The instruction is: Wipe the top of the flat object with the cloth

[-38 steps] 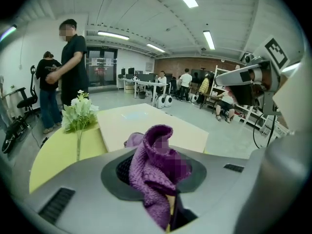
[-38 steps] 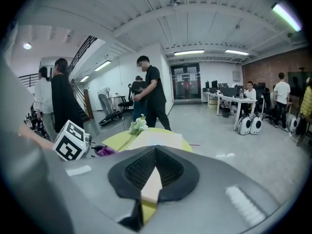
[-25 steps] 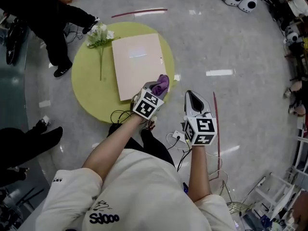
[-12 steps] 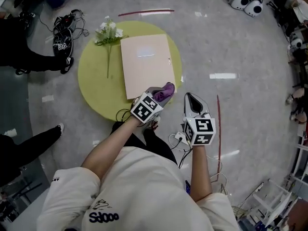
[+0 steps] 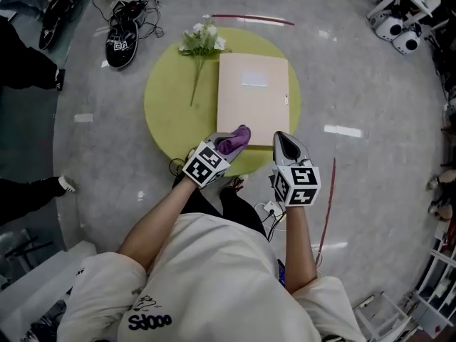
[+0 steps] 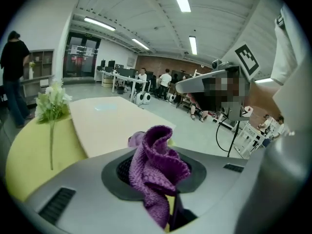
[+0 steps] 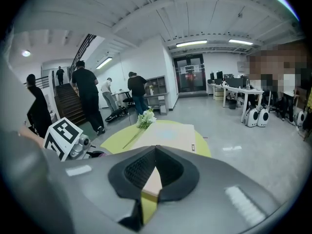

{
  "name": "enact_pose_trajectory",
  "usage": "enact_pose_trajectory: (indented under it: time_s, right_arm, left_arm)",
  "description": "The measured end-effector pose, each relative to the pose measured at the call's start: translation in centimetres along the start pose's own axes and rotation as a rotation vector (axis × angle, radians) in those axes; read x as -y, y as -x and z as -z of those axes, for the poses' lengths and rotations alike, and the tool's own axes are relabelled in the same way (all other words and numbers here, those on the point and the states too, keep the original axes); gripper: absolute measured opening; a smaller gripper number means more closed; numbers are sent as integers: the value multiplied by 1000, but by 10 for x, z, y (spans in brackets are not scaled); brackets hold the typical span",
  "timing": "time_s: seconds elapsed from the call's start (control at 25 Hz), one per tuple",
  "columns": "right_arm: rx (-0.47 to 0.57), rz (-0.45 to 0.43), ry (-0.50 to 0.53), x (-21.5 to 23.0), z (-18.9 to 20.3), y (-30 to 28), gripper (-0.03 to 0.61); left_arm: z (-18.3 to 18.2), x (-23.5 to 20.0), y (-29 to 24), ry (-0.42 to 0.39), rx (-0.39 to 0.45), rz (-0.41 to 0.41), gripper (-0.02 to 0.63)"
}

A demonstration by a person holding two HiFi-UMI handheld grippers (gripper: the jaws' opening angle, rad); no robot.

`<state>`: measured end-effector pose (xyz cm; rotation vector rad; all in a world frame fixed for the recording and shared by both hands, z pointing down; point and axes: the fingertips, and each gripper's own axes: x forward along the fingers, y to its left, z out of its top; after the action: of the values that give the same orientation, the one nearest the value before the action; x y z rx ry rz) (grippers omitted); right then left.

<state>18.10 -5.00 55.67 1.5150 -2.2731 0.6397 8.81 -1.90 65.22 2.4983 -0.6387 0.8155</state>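
Note:
A flat beige board (image 5: 253, 98) lies on a round green table (image 5: 171, 105). My left gripper (image 5: 228, 138) is shut on a bunched purple cloth (image 5: 234, 139) and hovers at the board's near left corner. In the left gripper view the cloth (image 6: 158, 167) bulges up between the jaws, with the board (image 6: 114, 123) stretching away beyond it. My right gripper (image 5: 280, 137) sits shut and empty at the table's near edge, by the board's near right corner. From the right gripper view the board (image 7: 170, 133) lies straight ahead of the gripper's (image 7: 156, 151) touching tips.
White flowers on a long stem (image 5: 201, 41) lie on the table left of the board. Black shoes and cables (image 5: 125, 34) sit on the floor beyond the table, and white machines (image 5: 399, 27) stand far right. Cables (image 5: 267, 209) lie by the person's feet. People stand at the left.
The table and board have shifted right in the head view. The left gripper with the cloth went from the board's near right corner to its near left. The right gripper reached the table's edge.

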Motion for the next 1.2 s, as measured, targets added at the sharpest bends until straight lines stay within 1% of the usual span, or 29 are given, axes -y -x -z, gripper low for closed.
enact_pose_trajectory:
  time_s: [0.16,0.32,0.52,0.6,0.68,0.8,0.92,1.2]
  right_arm:
    - [-7,-21,21,-12,-10,-14,11]
    - [-6,-24,30,-21,-22,-22,11]
    - [7,5,44,-24,-43,-23,11]
    - [22,25,56,-23,-56,-21,11]
    - [45,55,70,-18,-72,-18,11]
    - [97,101,82,-12,-99,-12,11]
    - [145,144,100,-7,-127,-4,9]
    - [263,229,142,-3,-194,9,11]
  left_arm:
    - [12,-25,23,11,-10,-53,106]
    - [15,-45,35,37,-6,-89,104]
    - [12,-62,36,30,-30,-90,104]
    - [5,-70,35,22,-31,-88,104]
    - [-11,-80,36,15,-6,-81,106]
    - [-44,-96,41,-5,55,-73,106]
    - [-87,-113,56,-47,128,-80,106]
    - [-192,-154,111,-135,332,-126,106]
